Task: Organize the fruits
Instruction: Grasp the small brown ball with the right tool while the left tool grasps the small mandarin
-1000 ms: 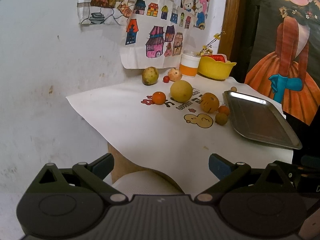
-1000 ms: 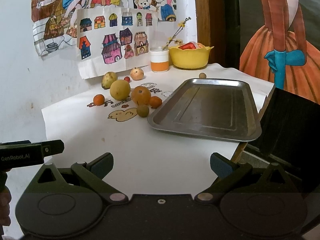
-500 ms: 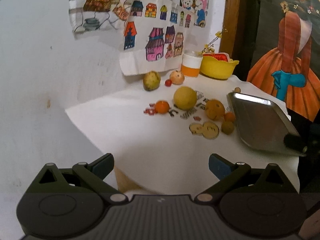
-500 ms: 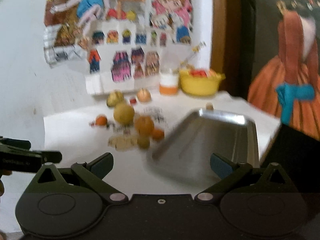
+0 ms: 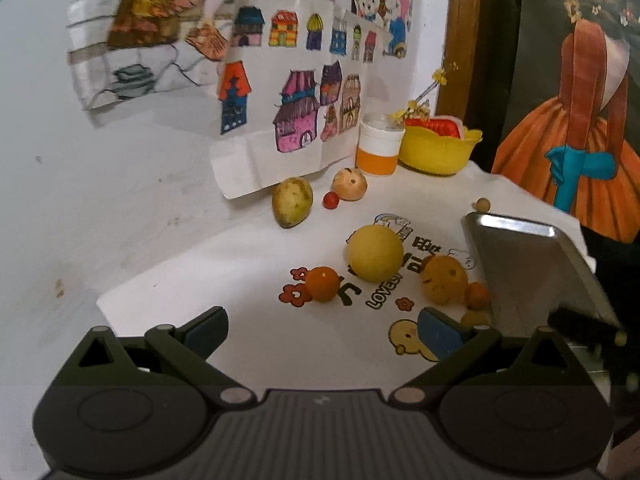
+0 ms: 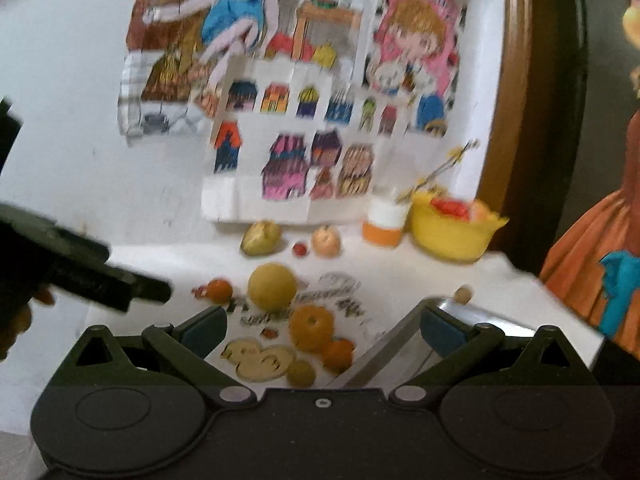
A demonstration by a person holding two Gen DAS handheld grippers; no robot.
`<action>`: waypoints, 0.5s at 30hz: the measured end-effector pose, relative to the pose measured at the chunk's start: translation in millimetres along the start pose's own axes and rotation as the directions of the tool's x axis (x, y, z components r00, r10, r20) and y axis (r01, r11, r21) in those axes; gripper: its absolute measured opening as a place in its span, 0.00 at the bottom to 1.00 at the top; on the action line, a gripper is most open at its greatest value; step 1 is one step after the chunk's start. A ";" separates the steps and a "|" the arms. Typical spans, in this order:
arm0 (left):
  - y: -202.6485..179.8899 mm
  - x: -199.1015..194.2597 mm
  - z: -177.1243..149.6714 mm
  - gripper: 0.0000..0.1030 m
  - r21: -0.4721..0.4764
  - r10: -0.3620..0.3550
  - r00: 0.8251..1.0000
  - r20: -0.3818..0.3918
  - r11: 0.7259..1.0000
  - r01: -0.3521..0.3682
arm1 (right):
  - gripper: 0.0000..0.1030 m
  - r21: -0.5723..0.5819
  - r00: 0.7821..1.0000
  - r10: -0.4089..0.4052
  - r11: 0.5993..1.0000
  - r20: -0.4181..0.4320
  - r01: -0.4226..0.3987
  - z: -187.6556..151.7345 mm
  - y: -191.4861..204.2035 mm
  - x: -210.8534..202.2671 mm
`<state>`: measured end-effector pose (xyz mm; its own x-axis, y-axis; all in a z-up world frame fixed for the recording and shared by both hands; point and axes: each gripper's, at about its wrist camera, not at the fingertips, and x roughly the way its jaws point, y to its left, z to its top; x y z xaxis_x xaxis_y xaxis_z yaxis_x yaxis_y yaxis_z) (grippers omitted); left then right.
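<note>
We see a white table (image 5: 224,280) by a wall of drawings. Our left gripper (image 5: 320,330) is wide apart, holding nothing. Fruits sit left of the metal tray (image 5: 532,268), the big yellow fruit (image 5: 375,253) nearest.

In the blurry right view, our right gripper (image 6: 322,328) is wide apart too, just above the orange fruit (image 6: 311,328) beside the tray (image 6: 400,356).

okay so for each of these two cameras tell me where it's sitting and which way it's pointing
Left wrist: rides the open left gripper, facing the table's fruit, with the metal tray at right; the right gripper's dark tip intrudes.
Right wrist: rides the open right gripper, facing the wall drawings and the fruit; the left gripper and a hand show at left.
Shared: large yellow fruit, yellow bowl, tray.
</note>
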<state>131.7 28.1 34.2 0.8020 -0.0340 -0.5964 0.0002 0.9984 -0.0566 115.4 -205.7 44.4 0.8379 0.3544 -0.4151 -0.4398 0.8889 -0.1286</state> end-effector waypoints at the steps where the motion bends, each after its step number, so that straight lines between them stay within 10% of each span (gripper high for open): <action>1: 0.1 6.2 1.0 1.00 0.004 0.001 1.000 -0.007 1.000 -0.001 | 1.00 0.000 1.000 0.011 1.000 -0.019 -0.011 -3.2 -0.2 5.7; 15: -1.7 74.9 6.9 1.00 0.034 -0.005 0.996 -0.084 0.999 0.008 | 0.98 0.062 0.979 0.127 0.991 -0.158 -0.119 -32.1 1.4 60.6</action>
<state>195.8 24.1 -4.8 0.7491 -0.0431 -0.6611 0.0272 0.9990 -0.0344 155.2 -192.3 -9.9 0.7133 0.4140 -0.5656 -0.5149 0.8570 -0.0220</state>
